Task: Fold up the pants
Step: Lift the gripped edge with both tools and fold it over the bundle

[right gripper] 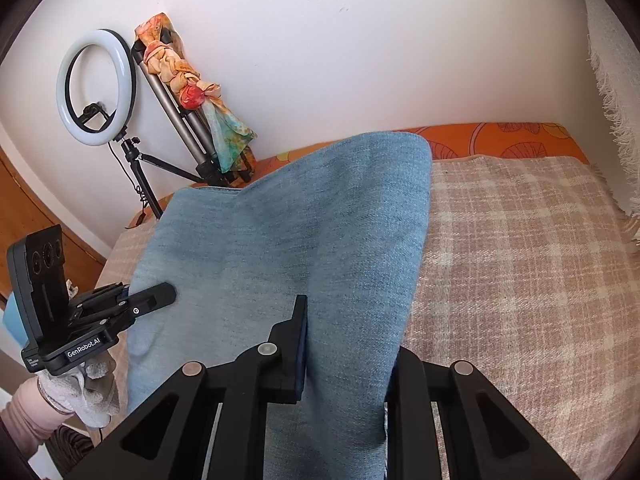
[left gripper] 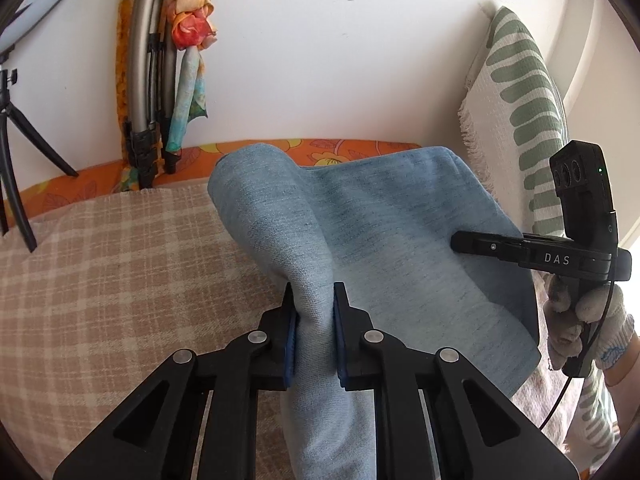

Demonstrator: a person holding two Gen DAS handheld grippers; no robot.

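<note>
Light blue pants (left gripper: 392,240) hang lifted above the plaid bed cover (left gripper: 120,272), held at two edges. My left gripper (left gripper: 314,308) is shut on a bunched edge of the pants, cloth squeezed between its blue pads. It also shows in the right wrist view (right gripper: 160,296) at the cloth's left edge. My right gripper (right gripper: 348,340) is shut on the pants (right gripper: 320,232); its right finger is hidden behind the cloth. The right gripper shows in the left wrist view (left gripper: 472,245) at the cloth's right side.
A ring light (right gripper: 96,88) on a tripod and a folded stand with a coloured scarf (right gripper: 192,84) stand by the white wall. An orange flowered sheet (right gripper: 512,136) edges the bed. A green-striped white cloth (left gripper: 520,112) hangs at the right.
</note>
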